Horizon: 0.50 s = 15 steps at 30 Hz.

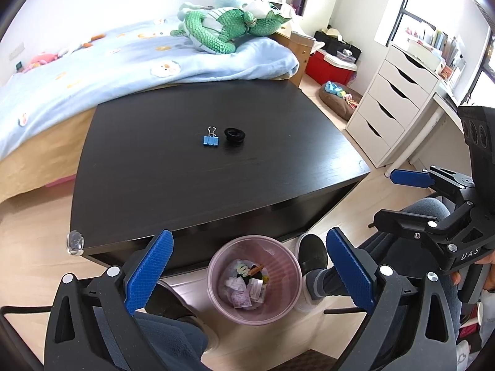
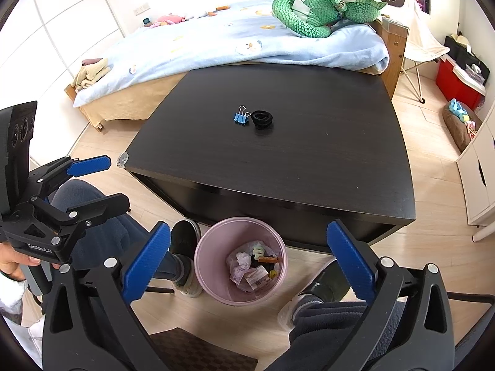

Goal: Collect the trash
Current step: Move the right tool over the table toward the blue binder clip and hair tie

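A pink trash bin (image 1: 290,293) (image 2: 213,278) stands on the floor in front of the dark table, holding wrappers and crumpled paper (image 1: 244,284) (image 2: 253,266). My left gripper (image 1: 250,266) is open and empty above the bin; it also shows in the right wrist view (image 2: 96,182). My right gripper (image 2: 247,256) is open and empty above the bin; it also shows in the left wrist view (image 1: 393,198). On the table (image 1: 154,191) (image 2: 309,179) lie a blue binder clip (image 1: 210,139) (image 2: 240,117) and a black ring-shaped object (image 1: 234,135) (image 2: 262,118).
The person's legs and shoes (image 1: 312,256) (image 2: 182,241) flank the bin. A bed with a blue blanket (image 1: 108,71) and a green plush toy (image 1: 222,27) lies behind the table. White drawers (image 1: 393,99) stand at the right.
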Tool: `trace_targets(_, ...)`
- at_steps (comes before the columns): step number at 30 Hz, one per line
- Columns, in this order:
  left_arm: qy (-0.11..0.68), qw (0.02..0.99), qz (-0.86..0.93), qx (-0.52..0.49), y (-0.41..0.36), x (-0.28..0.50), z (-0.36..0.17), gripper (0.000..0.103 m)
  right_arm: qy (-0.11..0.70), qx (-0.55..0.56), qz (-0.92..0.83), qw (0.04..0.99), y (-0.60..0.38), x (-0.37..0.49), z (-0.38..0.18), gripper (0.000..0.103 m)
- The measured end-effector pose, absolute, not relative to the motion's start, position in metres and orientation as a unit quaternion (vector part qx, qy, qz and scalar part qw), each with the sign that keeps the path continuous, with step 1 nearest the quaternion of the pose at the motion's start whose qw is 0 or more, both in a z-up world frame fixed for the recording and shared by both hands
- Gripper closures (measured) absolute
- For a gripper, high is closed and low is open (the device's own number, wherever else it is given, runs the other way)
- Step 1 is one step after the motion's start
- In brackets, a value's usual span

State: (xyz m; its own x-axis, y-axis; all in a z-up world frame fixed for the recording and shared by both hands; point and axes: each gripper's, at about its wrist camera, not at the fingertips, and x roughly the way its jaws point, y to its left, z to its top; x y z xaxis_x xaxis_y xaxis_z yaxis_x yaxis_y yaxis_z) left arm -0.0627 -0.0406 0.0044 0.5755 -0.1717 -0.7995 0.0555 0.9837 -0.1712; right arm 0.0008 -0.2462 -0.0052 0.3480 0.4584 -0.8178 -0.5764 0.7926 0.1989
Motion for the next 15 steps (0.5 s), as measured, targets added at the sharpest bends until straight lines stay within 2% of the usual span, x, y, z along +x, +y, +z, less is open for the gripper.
trace_targets(15,0.441,0.893,-0.041,-0.081,-0.009,-0.034,0.010,0.008,0.468,-0.069,0.330,0.817,-0.216,0.052,0.006,0.003)
